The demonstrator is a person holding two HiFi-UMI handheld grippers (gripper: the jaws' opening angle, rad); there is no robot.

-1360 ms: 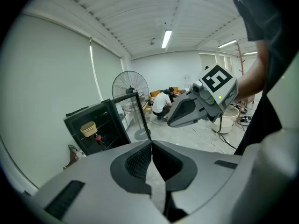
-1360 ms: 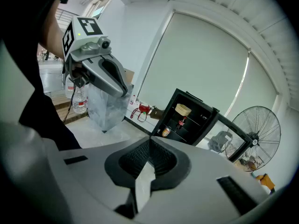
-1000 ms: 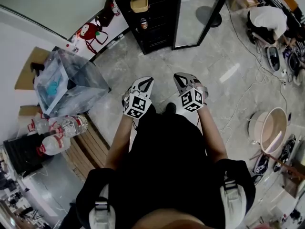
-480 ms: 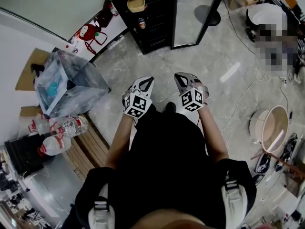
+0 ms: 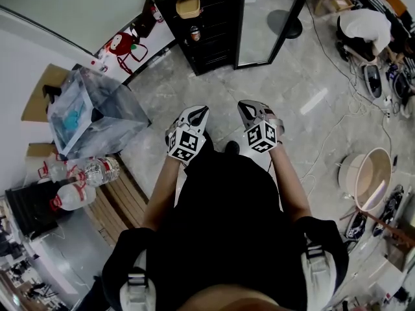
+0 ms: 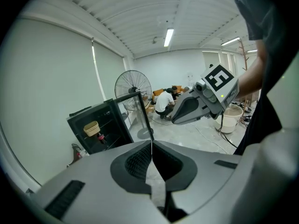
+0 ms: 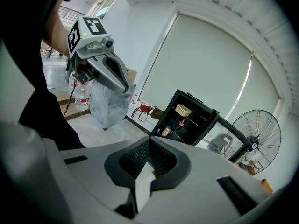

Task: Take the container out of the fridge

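- Nothing much has been moved over the last second: the left gripper (image 5: 200,111) and right gripper (image 5: 246,107) are still held side by side at waist level, so no ground has been gained toward the fridge (image 5: 211,56) yet.
- Far left, a clear plastic bag (image 5: 91,112) and some water bottles (image 5: 91,172) are parked by the wall, well off the route.
- The left gripper's jaws are seen pressed together, with nothing held.
- The container (image 5: 189,6) is kept on the fridge's top shelf, with a small drink bottle (image 5: 194,33) on the shelf below.
- The right gripper's jaws are closed up too, with nothing caught between them.
- The glass door (image 5: 267,21) is already swung open, so access isn't blocked and only bare floor is left to be crossed.
- Off right, cables (image 5: 324,149) and a tub (image 5: 367,173) are strewn about, probably not in the way.
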